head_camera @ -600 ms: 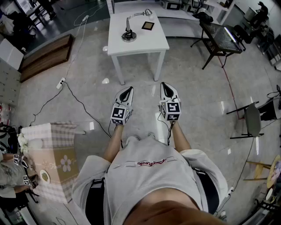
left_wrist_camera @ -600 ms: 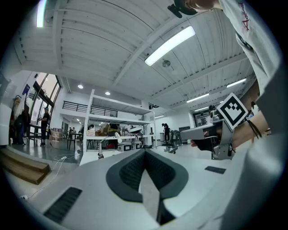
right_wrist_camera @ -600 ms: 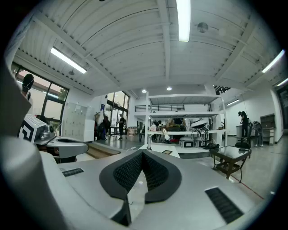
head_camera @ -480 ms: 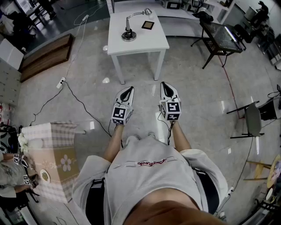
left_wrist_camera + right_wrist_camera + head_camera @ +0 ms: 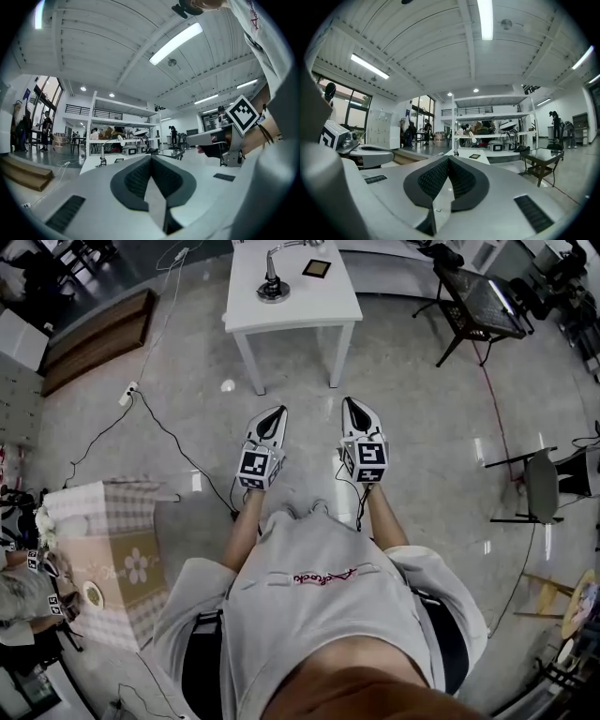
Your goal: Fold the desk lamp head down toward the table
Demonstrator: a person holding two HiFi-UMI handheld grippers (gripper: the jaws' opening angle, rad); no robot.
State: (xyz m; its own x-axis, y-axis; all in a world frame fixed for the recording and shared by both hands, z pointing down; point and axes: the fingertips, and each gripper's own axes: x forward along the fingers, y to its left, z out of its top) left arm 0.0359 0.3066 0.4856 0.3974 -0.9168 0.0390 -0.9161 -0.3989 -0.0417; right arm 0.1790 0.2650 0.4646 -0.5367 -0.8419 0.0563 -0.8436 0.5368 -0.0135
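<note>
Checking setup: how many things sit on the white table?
2. The desk lamp stands left of centre; a small dark square lies to its right. The table is cropped at its far edge, maybe hiding more.

Desk lamp (image 5: 273, 285) standing at the top centre of the head view

Silvery, with a round dark base on the left part of the white table (image 5: 309, 313); its stem rises upright, then bends right, and the head is cut by the top edge.
</note>
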